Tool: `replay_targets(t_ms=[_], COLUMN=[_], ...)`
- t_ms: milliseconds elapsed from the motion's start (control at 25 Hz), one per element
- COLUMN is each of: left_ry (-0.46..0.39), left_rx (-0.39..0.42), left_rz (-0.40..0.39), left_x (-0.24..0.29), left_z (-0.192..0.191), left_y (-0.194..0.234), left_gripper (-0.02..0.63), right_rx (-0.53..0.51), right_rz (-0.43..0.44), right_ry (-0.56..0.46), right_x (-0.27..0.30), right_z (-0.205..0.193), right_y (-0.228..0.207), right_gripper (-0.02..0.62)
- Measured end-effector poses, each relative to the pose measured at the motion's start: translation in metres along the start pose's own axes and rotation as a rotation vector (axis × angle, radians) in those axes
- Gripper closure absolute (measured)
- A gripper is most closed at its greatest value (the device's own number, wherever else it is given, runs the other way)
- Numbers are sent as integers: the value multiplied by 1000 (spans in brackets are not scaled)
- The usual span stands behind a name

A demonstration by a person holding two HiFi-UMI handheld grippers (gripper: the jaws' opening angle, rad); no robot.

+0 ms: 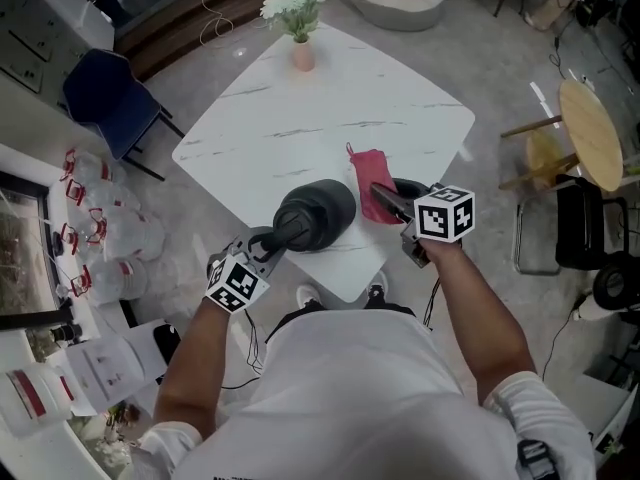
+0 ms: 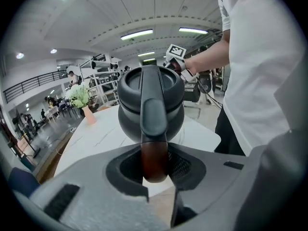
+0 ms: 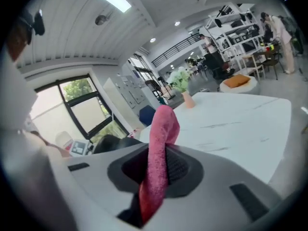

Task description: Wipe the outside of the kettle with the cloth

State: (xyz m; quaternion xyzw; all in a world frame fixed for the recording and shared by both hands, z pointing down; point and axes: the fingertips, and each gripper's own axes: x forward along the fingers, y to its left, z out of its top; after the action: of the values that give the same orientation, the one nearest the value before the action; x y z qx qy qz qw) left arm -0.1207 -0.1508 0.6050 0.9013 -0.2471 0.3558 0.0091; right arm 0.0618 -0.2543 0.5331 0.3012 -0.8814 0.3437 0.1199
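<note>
The white table [image 1: 300, 128] is filling the middle of the head view, and its near corner is vanishing under the person's white shirt [image 1: 380, 388], so that edge is cut off from sight. Over that near corner the dark kettle [image 1: 318, 213] is sitting just ahead of the left gripper [image 1: 268, 248], lid turned toward that gripper's camera. Its base is hiding behind its own body, so I cannot tell whether it is resting on the table or hanging clear.

The left gripper is clamping the kettle's handle [image 2: 154, 143] — jaws narrowed onto it, pads pressing either side, the brownish lower end sitting right in the gap.

Just right of the kettle the pink cloth [image 1: 368, 193] is showing, its near end swallowed by the right gripper [image 1: 392, 200]. In the right gripper view the jaws are pinching a fold of it. The fold is standing up between them and blocking much of what lies ahead — only a dark sliver of the kettle is peeking in at the left. Cloth and kettle are looking close, but contact is too hard to make out.

At the far corner a small pink vase [image 1: 302, 56] is holding white flowers [image 1: 295, 3], well apart.
</note>
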Motion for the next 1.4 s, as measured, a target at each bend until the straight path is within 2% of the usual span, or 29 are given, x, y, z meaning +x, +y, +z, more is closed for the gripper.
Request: replay_targets(t_ms=[160,240,360,480,600,720,1000,1240,1400], left_ry=[4,10,25,49,78,99,85,102,105], left_rx=[118,173,261,381,496,571,571,631,646], left_rz=[-9,-15,-32,-49,-56,-66,-70,-69,-67], left_x=[3,3,4,5,5,6,8,8,9], left_z=[9,13,16,20,25,25,34,38,42], left_y=[-1,-2,-5,-7,-9,-11,-11,-14,-15], left_gripper=[512,513,514,512,514,514,512,514,514], right_rx=[-25,-19,-11,-19,-84,-125,-174,-255,-271], right_rz=[282,385,472,520,489,427,271,170,123], right_ry=[17,26,47,106,180,186,146,223,252], right_x=[-15,-21,-26,-21,-10,-6,-3,6,14], right_z=[16,20,19,6,-19,-30,-23,-33,-37], right_y=[55,75,92,101,97,88,59,39,23], right_gripper=[532,532,532,532,532,529,531,532,532])
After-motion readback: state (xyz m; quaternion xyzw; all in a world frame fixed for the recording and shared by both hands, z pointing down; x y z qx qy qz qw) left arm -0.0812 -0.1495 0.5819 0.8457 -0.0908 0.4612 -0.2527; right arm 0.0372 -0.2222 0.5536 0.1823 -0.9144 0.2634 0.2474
